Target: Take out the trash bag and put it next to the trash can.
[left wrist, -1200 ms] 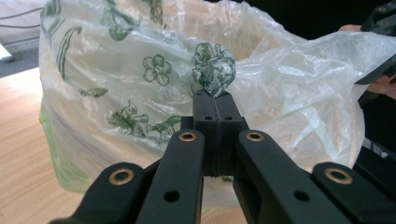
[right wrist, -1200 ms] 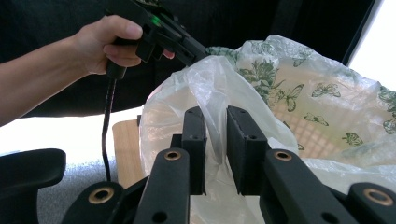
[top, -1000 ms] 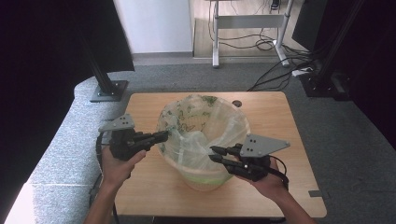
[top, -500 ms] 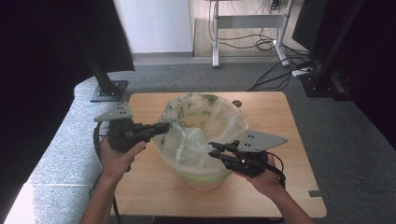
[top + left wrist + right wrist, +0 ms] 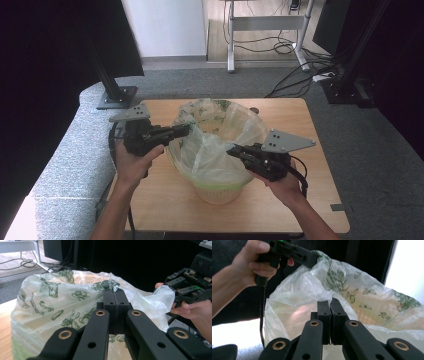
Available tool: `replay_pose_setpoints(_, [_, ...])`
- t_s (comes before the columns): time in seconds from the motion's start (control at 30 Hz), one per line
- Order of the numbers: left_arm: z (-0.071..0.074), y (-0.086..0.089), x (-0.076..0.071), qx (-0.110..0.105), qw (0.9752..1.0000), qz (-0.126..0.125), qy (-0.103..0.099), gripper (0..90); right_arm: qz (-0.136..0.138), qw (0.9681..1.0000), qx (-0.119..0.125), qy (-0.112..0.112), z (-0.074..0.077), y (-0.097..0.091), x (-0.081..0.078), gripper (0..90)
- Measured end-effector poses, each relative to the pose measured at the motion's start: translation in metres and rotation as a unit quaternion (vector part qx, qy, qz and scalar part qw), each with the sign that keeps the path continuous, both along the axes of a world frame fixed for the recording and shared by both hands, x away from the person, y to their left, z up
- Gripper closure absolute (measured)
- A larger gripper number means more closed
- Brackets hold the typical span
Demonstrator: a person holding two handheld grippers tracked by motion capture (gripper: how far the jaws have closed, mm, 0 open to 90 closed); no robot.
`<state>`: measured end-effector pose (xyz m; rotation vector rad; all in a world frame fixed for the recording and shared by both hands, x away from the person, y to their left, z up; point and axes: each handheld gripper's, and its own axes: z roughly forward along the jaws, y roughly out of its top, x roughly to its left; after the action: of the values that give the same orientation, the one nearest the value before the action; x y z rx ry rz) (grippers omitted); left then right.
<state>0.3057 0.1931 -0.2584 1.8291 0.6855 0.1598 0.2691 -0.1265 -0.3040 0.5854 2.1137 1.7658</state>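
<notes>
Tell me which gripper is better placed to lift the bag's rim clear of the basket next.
Left. The left gripper is shut on the plastic bag rim, raised; the right gripper pinches film lower down its side.

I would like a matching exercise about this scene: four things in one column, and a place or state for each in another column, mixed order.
Things:
1. bag
2. basket
3. left gripper
4. table

Places or states:
A. pale, mostly hidden under the plastic
B. shut on the plastic rim at the left side
C. clear plastic with green prints, lining a container
D. wooden, bears the container

Pairs: 1-C, 2-A, 3-B, 4-D
</notes>
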Motion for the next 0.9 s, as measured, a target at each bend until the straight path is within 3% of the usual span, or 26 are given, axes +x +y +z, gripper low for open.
replay_pose_setpoints(0.43, [0.004, -0.019, 0.004, -0.011, 0.9997, -0.017, -0.012, 90.0, -0.004, 0.9995, 0.000, -0.030, 0.009, 0.008, 0.007, 88.0])
replay_pose_setpoints(0.53, [0.002, -0.019, 0.003, -0.007, 0.9998, -0.015, -0.014, 90.0, -0.001, 0.9996, 0.001, -0.027, 0.007, 0.007, 0.008, 87.1])
replay_pose_setpoints(0.6, [0.000, -0.016, 0.003, -0.007, 0.9998, -0.013, -0.012, 90.0, 0.006, 0.9998, -0.005, -0.020, 0.005, 0.005, 0.009, 79.3])
replay_pose_setpoints(0.67, [-0.003, -0.012, 0.003, -0.008, 0.9999, -0.009, -0.010, 90.0, 0.027, 0.9994, -0.019, -0.009, 0.001, 0.001, 0.008, 65.0])
replay_pose_setpoints(0.73, [-0.007, -0.007, 0.003, -0.010, 0.9999, -0.006, -0.007, 90.0, 0.042, 0.9989, -0.022, -0.009, -0.001, -0.010, 0.005, 59.2])
replay_pose_setpoints(0.9, [-0.013, 0.001, 0.005, -0.020, 0.9998, 0.000, 0.002, 90.0, 0.024, 0.9997, 0.005, -0.006, 0.000, -0.044, 0.007, 52.4])
